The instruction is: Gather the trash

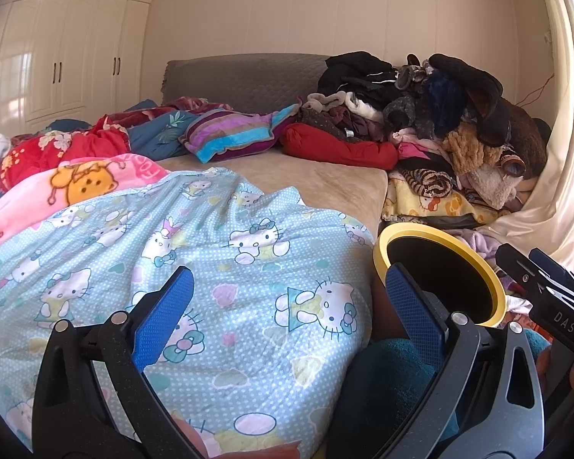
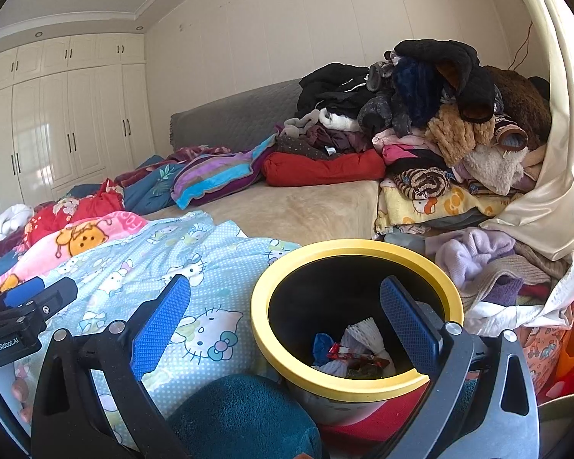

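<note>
Bed (image 2: 306, 210) fills the room, cartoon-cat blanket (image 1: 210, 267) across the near end, clothes pile (image 2: 421, 114) at the far right. Yellow-rimmed bin (image 2: 348, 246) sits beside the bed below my right gripper (image 2: 287, 321) — fingers wide, nothing held. Trash (image 2: 359, 352) lies in its bottom. Left gripper (image 1: 287, 317) — wide too, empty over the blanket.

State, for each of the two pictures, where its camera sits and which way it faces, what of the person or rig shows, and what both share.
Left wrist: on the left gripper, facing across the Hello Kitty blanket towards the headboard; the right gripper shows at right.
Right wrist: on the right gripper, above the yellow-rimmed bin; the left gripper and fingertips show at left.
Shared: bin, blanket, clothes pile.
</note>
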